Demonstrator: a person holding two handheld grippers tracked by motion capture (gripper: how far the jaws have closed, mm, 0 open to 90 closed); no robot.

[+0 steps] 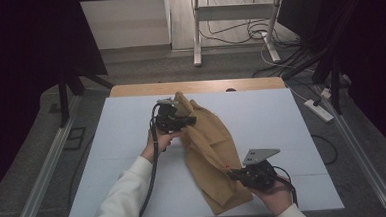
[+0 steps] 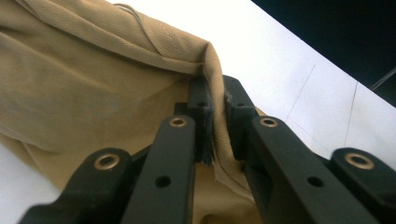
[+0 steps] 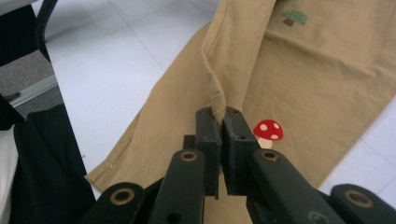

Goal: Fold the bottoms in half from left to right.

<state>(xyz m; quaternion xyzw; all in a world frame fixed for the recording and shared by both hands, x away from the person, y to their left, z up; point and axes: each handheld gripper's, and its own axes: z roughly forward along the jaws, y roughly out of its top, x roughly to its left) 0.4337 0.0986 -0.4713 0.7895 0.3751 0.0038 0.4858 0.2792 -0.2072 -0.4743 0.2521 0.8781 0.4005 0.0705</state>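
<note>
1. A tan cloth [image 1: 211, 152] is lying on the white counter [image 1: 281, 119], stretching from about 12 o'clock down to 6 o'clock near the middle of the high view.
2. The left gripper [image 1: 184, 121] is sitting at the top end of the cloth, at about 11 o'clock from the counter's middle. In the left gripper view [image 2: 214, 119] its fingers are pinching tight on a folded edge of the cloth, with almost no gap between them.
3. The right gripper [image 1: 233, 174] is sitting at the lower part of the cloth, at about 5 o'clock from the counter's middle. In the right gripper view [image 3: 220, 135] its fingers are squeezing shut on a raised ridge of the cloth.
4. A little red mushroom [image 3: 267, 132] is showing on the cloth just beside the right fingers, at 3 o'clock from them.
5. A small green tree [image 3: 294, 17] is showing on the cloth farther off, at about 1 o'clock.
6. The cloth is being lifted a bit where each gripper is holding it.
</note>
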